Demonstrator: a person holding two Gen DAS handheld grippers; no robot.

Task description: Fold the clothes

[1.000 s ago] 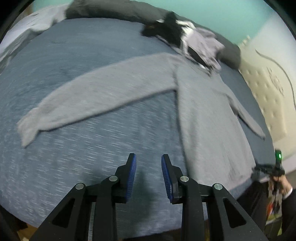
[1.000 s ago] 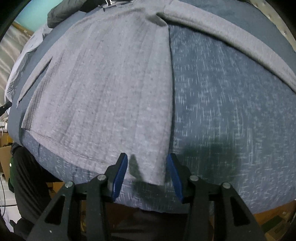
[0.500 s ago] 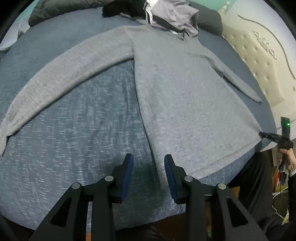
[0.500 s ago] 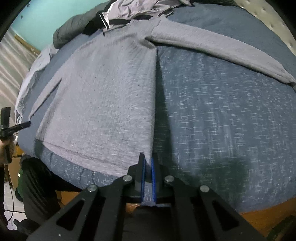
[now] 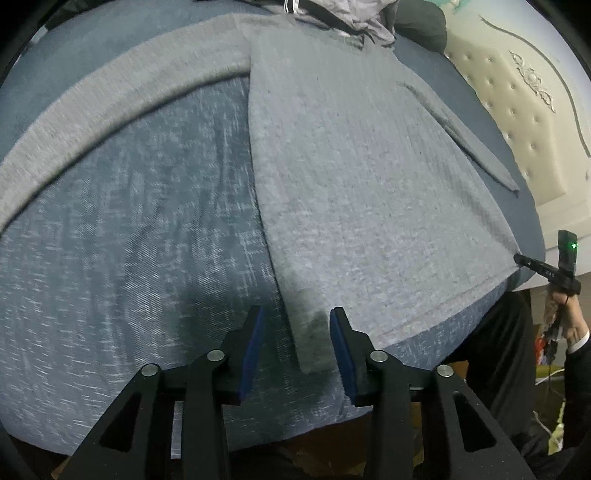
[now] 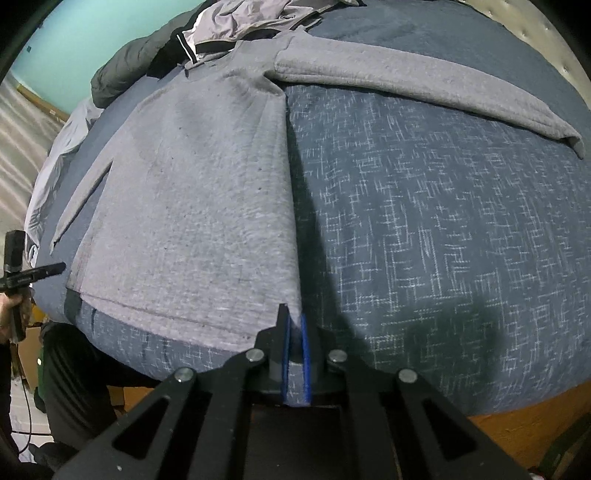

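A grey long-sleeved sweater lies flat on the blue bedspread, sleeves spread to both sides. My left gripper is open, its jaws on either side of the sweater's bottom left hem corner. My right gripper is shut on the sweater's bottom right hem corner at the bed's front edge. The right gripper also shows at the far right of the left wrist view. The left gripper shows at the far left of the right wrist view.
A pile of grey and black clothes lies at the far end of the bed above the sweater's collar. A tufted cream headboard stands at the right. The bed's wooden front edge is just below the grippers.
My left gripper swung right and closed in on the sweater's bottom left corner, still open. My right gripper shut on the bottom right corner and holds it.
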